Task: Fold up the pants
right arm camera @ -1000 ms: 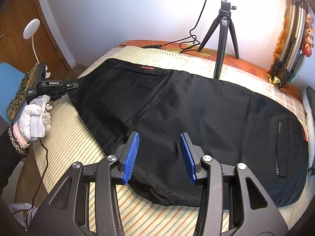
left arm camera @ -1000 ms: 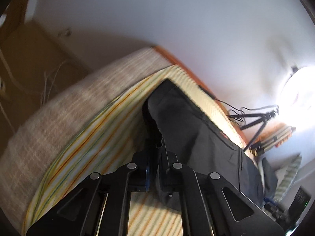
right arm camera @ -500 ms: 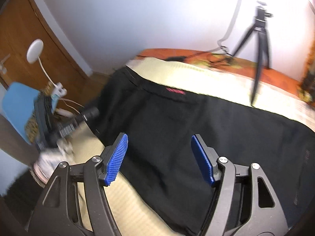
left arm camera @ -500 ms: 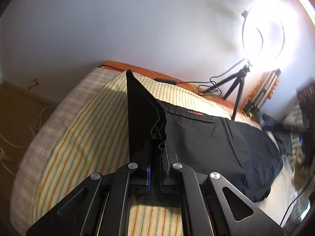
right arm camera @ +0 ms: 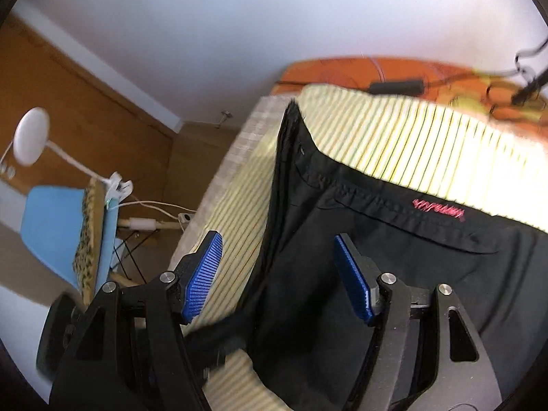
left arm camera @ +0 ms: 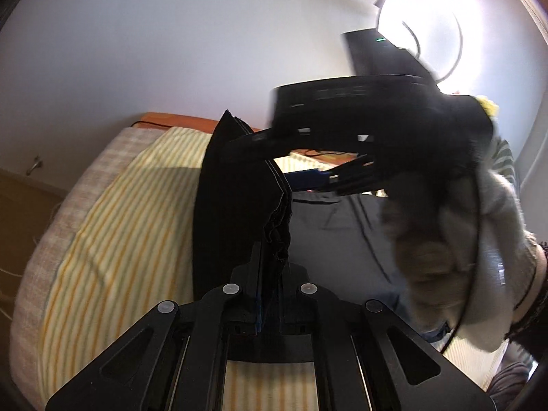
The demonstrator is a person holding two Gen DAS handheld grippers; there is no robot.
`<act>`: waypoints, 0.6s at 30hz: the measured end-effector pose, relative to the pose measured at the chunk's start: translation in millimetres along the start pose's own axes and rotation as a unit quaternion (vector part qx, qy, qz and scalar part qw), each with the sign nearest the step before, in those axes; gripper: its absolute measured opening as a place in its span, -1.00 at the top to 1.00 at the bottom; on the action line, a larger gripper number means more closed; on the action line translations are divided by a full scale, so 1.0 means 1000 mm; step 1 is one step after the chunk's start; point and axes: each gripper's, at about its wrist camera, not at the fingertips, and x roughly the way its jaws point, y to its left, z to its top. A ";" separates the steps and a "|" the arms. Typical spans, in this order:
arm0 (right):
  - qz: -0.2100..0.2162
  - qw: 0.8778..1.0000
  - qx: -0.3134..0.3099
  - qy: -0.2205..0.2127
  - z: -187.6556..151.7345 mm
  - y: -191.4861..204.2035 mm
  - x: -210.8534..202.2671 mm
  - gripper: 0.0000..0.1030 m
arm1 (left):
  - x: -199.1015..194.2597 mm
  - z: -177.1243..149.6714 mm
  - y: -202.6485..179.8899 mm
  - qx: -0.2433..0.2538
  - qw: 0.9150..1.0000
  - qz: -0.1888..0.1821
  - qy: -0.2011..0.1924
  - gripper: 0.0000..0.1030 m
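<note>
The left tool [left arm camera: 270, 270] is clamped on the raised waist corner of the black pants [right arm camera: 394, 257], which lie on the striped bed [right arm camera: 411, 144]. At three o'clock, the right tool [right arm camera: 277, 274] gapes wide, straddling the lifted edge. Judging by this, the first fold is starting; next, the right tool should close on it.

A round white ring light [left arm camera: 428, 30] at the far right of the left wrist view is blown out to pure glare, washing the pale wall beside it. The black right gripper [left arm camera: 363, 126] crossing that view, and the gloved hand behind it, are smeared by motion blur. The raised black fabric pants [left arm camera: 236, 205] stand backlit as a near silhouette and throw a soft shadow on the yellow striped bedsheet [left arm camera: 113, 239] at left. In the right wrist view the far right sheet is overexposed and streaked with blur. Both fisheye views bend towards dark corners
</note>
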 end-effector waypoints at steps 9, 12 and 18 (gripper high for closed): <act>-0.036 0.999 0.000 -0.019 -0.016 -0.017 -0.014 0.88 | 0.016 -0.001 -0.030 0.012 0.999 -0.027 0.011 0.92; -0.046 0.998 -0.004 -0.031 -0.022 -0.023 -0.028 0.91 | 0.020 0.000 -0.042 0.022 0.998 -0.043 0.029 0.91; -0.051 0.998 0.007 -0.043 -0.031 -0.046 -0.059 0.91 | -0.004 0.004 -0.057 0.032 0.996 -0.077 0.041 0.16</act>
